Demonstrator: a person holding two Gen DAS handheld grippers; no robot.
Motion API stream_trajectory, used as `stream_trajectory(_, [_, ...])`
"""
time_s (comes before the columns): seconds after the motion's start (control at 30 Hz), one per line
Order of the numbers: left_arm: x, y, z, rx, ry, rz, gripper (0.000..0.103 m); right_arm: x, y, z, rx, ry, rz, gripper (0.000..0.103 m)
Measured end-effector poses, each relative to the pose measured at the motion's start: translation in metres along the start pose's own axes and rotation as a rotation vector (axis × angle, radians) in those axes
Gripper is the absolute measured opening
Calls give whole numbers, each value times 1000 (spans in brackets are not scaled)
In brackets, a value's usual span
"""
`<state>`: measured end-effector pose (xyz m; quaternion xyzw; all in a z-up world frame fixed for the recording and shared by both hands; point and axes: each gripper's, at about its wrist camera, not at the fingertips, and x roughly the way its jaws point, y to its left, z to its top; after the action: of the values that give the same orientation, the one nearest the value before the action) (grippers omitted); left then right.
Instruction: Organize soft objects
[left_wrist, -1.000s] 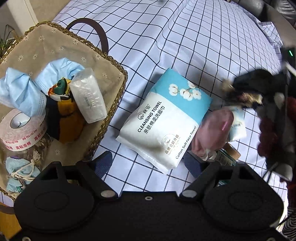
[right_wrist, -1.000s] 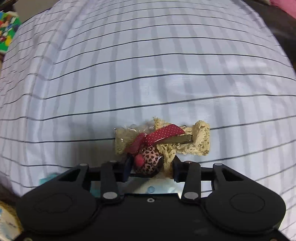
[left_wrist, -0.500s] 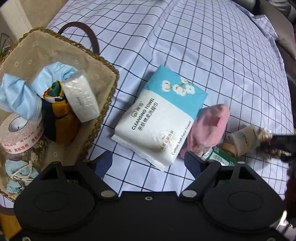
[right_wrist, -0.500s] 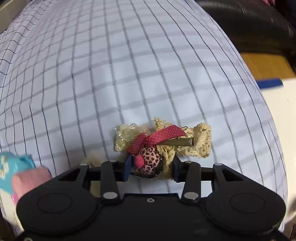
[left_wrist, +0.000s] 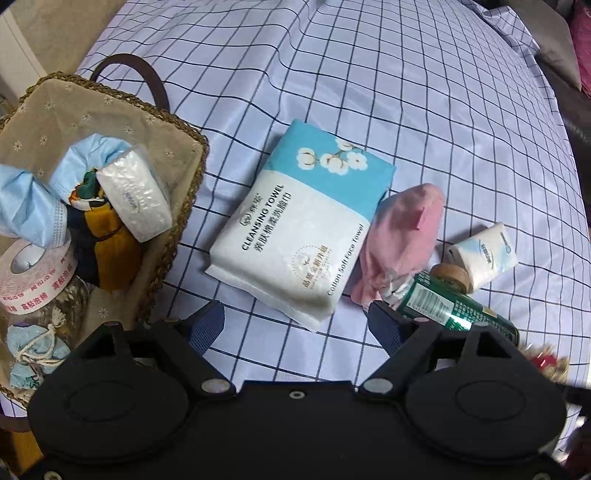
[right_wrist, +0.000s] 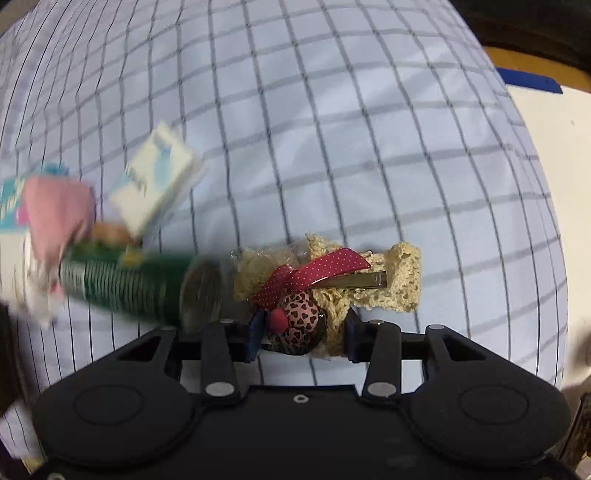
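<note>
My right gripper (right_wrist: 301, 332) is shut on a hair clip (right_wrist: 328, 280) with cream lace, a red dotted ribbon and a heart-print button, held above the checked cloth. My left gripper (left_wrist: 295, 321) is open and empty, hovering just in front of a cleansing towel pack (left_wrist: 301, 225). A pink cloth (left_wrist: 400, 236) lies right of the pack, with a small tissue pack (left_wrist: 484, 254) beyond it. A lined wicker basket (left_wrist: 122, 122) at the left holds blue masks (left_wrist: 22, 199), a tissue pack (left_wrist: 135, 197), a yellow-and-dark cloth and a tape roll (left_wrist: 33, 277).
A green can (left_wrist: 454, 310) lies on its side beside the pink cloth; it also shows blurred in the right wrist view (right_wrist: 125, 284). A wooden-capped item (left_wrist: 450, 275) sits behind it. The checked cloth (left_wrist: 369, 92) stretches far and right.
My right gripper, still holding the hair clip, has swung towards the can and the pink cloth. The left view has shifted slightly, and the right gripper has dropped to its lower right edge.
</note>
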<state>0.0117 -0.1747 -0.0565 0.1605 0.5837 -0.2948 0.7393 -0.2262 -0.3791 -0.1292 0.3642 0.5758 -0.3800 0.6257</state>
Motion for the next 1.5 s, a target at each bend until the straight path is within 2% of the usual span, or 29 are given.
stream_trajectory(0.17, [-3, -7, 1, 28, -27, -19, 81, 0, 16, -32, -57, 47, 48, 42])
stream_trajectory(0.27, [-6, -13, 2, 47, -59, -42, 81, -1, 27, -51, -81, 36, 26, 43])
stream_trajectory(0.4, [-5, -22, 7, 72, -104, -64, 82, 3, 33, -56, -103, 18, 22, 50])
stream_trajectory(0.57, [8, -34, 12, 133, -145, -30, 84, 6, 36, -57, -146, -4, 19, 54])
stream_trajectory(0.8, [21, -39, 16, 88, -125, -42, 84, 23, 51, -57, -207, -13, 18, 71])
stream_trajectory(0.9, [24, -51, 14, 97, -136, -15, 84, 27, 58, -60, -228, -18, 14, 78])
stream_trajectory(1.03, [22, -77, 11, 139, -145, -35, 84, 32, 66, -66, -261, -34, 6, 83])
stream_trajectory(1.2, [25, -111, 6, 210, -133, -94, 90, 39, 73, -74, -302, -60, -3, 89])
stream_trajectory(1.37, [35, -125, 13, 134, -57, -203, 90, 40, 75, -78, -310, -79, 4, 90])
stream_trajectory(1.5, [44, -141, 14, 135, -29, -213, 90, 39, 73, -79, -310, -85, 17, 92])
